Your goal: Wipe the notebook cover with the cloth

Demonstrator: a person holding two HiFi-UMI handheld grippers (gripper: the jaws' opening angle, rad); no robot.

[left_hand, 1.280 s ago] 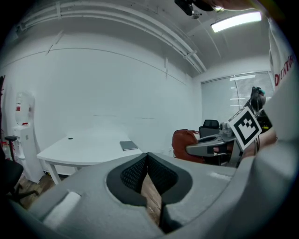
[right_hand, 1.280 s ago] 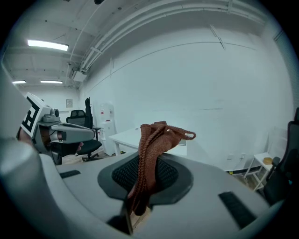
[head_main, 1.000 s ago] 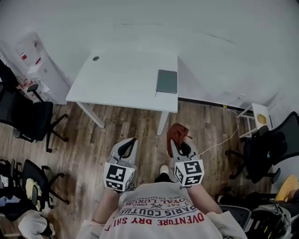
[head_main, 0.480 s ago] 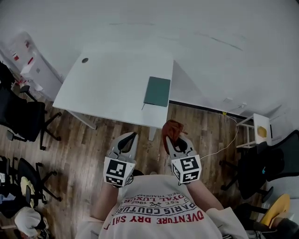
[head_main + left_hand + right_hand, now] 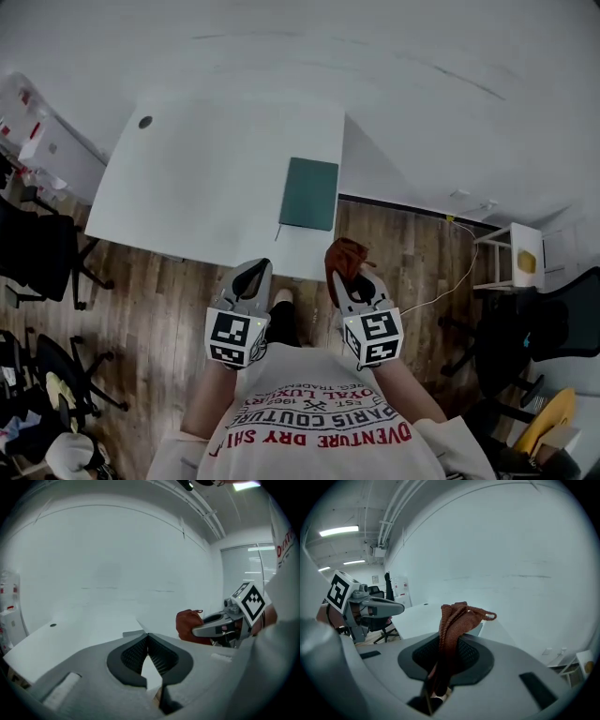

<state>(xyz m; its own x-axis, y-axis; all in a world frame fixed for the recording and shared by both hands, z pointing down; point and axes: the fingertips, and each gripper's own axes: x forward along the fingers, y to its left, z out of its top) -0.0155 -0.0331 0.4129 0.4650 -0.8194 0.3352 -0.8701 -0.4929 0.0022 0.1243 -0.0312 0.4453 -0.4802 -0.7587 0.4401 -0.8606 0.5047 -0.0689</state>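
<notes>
A dark green notebook (image 5: 310, 193) lies flat near the right front corner of the white table (image 5: 187, 187). My right gripper (image 5: 352, 275) is shut on a rust-brown cloth (image 5: 344, 260), held in the air just short of the table's front edge, below the notebook. In the right gripper view the cloth (image 5: 454, 623) stands bunched up out of the jaws. My left gripper (image 5: 253, 278) hovers beside it to the left, shut with nothing in it. The left gripper view shows the table top (image 5: 70, 630) ahead and the cloth (image 5: 190, 625) at the right.
Black office chairs (image 5: 42, 253) stand left of the table and another (image 5: 539, 328) at the right. A small white side table (image 5: 514, 255) and a cable (image 5: 459, 272) on the wood floor sit at the right. A round grommet (image 5: 145, 122) marks the table's far left.
The table and notebook have drawn closer and lower in the head view as the person stepped toward them. Both grippers keep their pose, the cloth still held.
</notes>
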